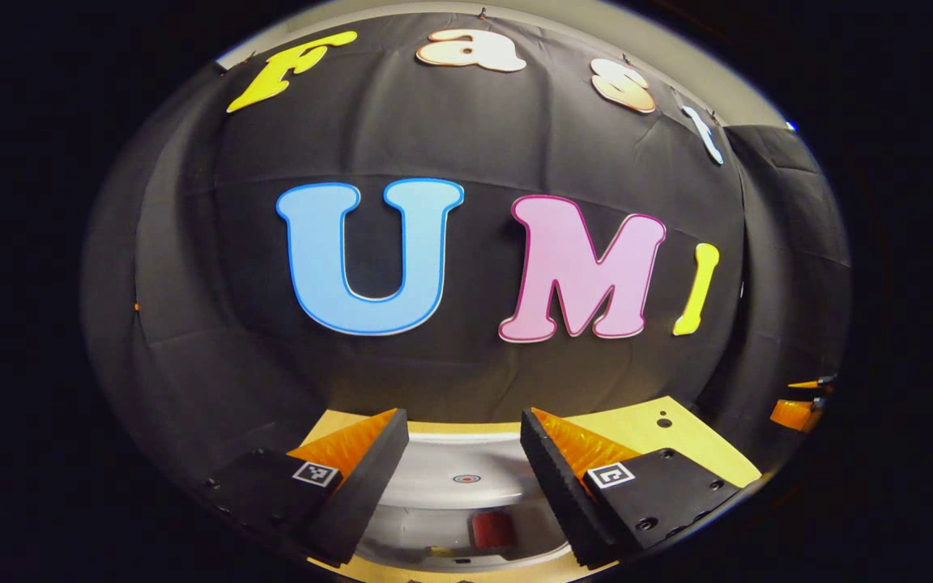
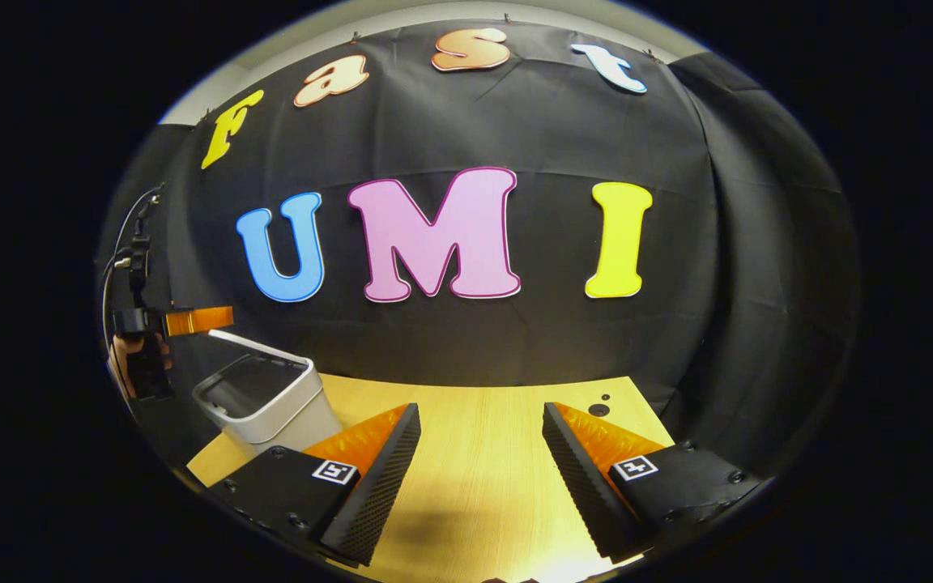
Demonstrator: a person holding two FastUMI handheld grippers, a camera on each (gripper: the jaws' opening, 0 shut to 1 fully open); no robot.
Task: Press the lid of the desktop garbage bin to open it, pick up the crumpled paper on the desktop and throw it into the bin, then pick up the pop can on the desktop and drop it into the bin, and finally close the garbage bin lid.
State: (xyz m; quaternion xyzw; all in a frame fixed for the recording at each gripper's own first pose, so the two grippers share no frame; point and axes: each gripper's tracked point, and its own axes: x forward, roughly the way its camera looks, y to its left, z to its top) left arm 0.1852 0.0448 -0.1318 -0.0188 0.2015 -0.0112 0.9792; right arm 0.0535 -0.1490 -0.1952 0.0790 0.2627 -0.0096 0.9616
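Observation:
The grey-white garbage bin (image 2: 272, 421) stands at the table's left end with its top open and its inside dark. My left gripper (image 1: 464, 421) hangs open right above it, nothing between its fingers. Below those fingers the raised lid (image 1: 434, 486) shows a small red round mark, and a red object (image 1: 492, 530), perhaps the pop can, lies inside the bin. In the right gripper view the left gripper (image 2: 195, 321) sits over the bin's far rim, held by a hand (image 2: 128, 356). My right gripper (image 2: 480, 413) stands open over bare tabletop, well right of the bin.
The light wooden table (image 2: 475, 453) runs up to the black cloth wall. Small dark holes (image 2: 598, 409) sit near its far right corner. The right gripper (image 1: 798, 409) shows at the far right edge of the left gripper view.

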